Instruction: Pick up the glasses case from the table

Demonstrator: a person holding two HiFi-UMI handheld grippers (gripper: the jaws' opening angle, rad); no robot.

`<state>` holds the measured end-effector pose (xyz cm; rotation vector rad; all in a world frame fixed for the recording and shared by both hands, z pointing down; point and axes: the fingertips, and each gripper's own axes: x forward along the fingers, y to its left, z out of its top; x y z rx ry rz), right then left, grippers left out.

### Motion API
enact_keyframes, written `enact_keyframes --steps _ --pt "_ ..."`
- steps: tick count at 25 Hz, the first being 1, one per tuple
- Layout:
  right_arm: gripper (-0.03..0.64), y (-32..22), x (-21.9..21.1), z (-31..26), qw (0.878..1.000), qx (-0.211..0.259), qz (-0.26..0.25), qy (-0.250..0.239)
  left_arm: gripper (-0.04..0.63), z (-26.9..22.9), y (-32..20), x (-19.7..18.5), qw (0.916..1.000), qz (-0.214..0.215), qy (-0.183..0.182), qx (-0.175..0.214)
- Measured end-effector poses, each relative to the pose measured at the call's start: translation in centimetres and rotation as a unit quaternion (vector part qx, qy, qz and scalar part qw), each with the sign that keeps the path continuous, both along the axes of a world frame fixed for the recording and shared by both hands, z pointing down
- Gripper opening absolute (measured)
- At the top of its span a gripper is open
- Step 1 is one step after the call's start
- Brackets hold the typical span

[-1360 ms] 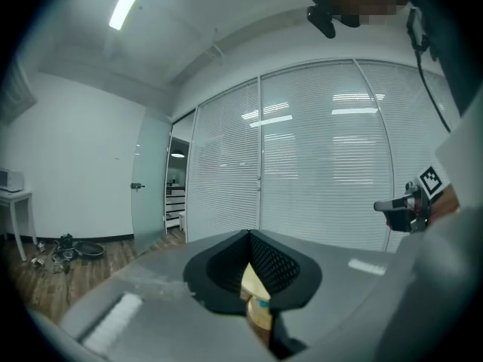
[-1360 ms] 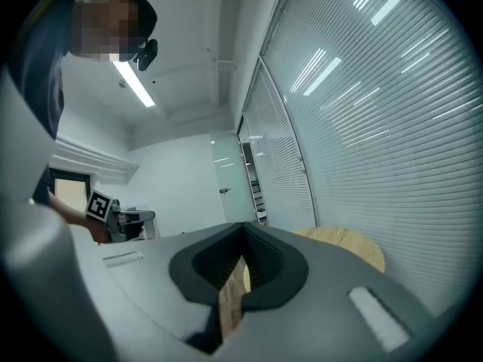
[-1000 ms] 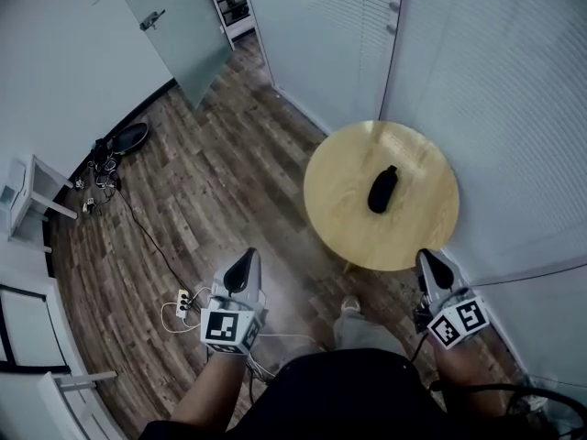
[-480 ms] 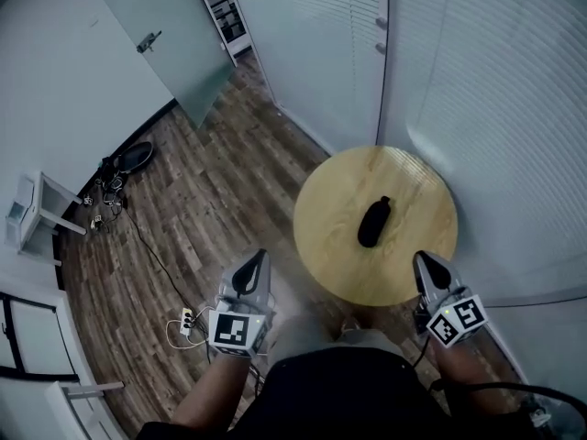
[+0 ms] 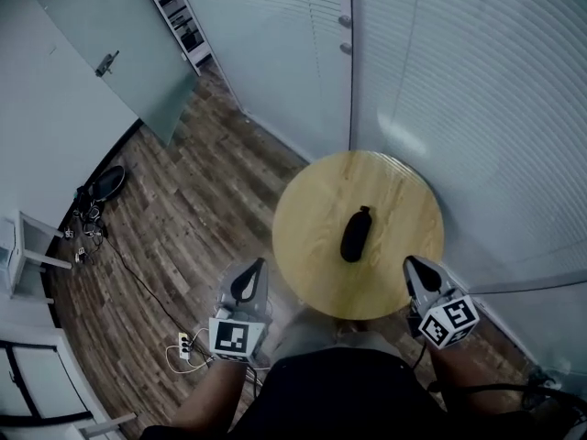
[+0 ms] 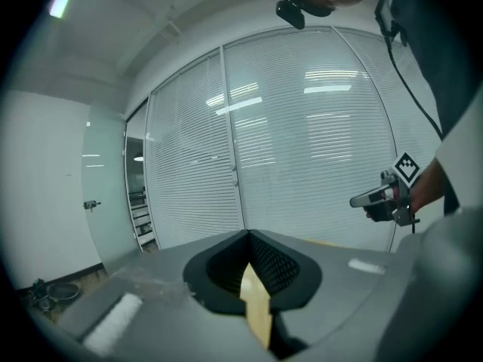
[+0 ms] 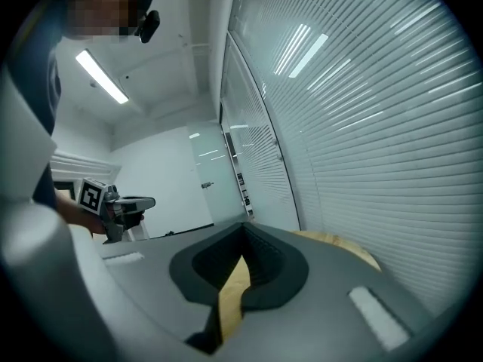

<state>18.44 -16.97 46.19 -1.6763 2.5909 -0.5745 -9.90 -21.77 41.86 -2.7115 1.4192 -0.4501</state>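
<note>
At the far left, a small white stand point(image 5: 26, 250) is seen by the wall. Next to it, a bunch of cables point(image 5: 87, 223) and a round black thing point(image 5: 108, 181) are laid on the wooden floor point(image 5: 183, 218). Behind them a glass door point(image 5: 110, 71) with a handle is seen, and shelves point(image 5: 174, 7) are seen past it. Lower down, a white power strip point(image 5: 186, 348) is laid on the floor with thin cords round it.

The left gripper point(image 5: 250, 271) is held over the floor, just beside the near left edge of the round wooden table point(image 5: 303, 246). Its jaws are pressed together and nothing is held in them.

The glasses case point(image 5: 356, 235) is laid near the middle of the table top. It is dark and long. One end is turned toward the person and the other toward the blinds point(image 5: 477, 108). It is kept apart from both grippers, and the table's near edge is found between them and the case.

The right gripper point(image 5: 417, 271) is held over the near right edge of the table, near the case. Its jaws are clenched too, and nothing is held in them.

The white blinds are hung behind the table and to its right, close to its far edge.
</note>
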Motion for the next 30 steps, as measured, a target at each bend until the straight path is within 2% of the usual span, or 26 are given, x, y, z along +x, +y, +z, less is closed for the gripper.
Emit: enact_keyframes --steps 5,10,17,21,24,27,30 --pt "0.005 -2.1 0.6 0.8 0.998 -0.02 0.05 0.023 0.005 0.2 -5.3 0.2 0.9989 0.02 0.04 -0.014" --pt "0.005 -5.4 1.0 0.3 0.989 0.012 0.142 0.043 0.005 1.5 -10.5 0.3 0.9968 0.051 0.056 -0.028" --pt "0.006 -10.2 -1.0 3.6 0.985 -0.034 0.158 0.065 0.005 4.8 -16.9 2.5 0.9892 0.099 0.081 -0.072" --pt "0.008 -12.4 -2.6 7.0 0.986 -0.08 0.145 0.016 0.005 7.3 -19.1 5.0 0.9855 0.139 0.058 -0.077" --pt "0.142 -13.1 -3.7 11.1 0.985 -0.124 0.12 0.005 0.005 8.3 -20.2 6.9 0.9837 0.133 0.067 -0.102" --pt "0.223 -13.6 -3.3 16.5 0.977 -0.181 0.116 0.007 0.005 9.7 -21.0 8.4 0.9824 0.119 0.075 -0.123" --pt "0.283 -14.4 -3.4 20.2 0.974 -0.197 0.107 0.019 0.005 11.5 -21.0 9.4 0.9803 0.122 0.068 -0.139"
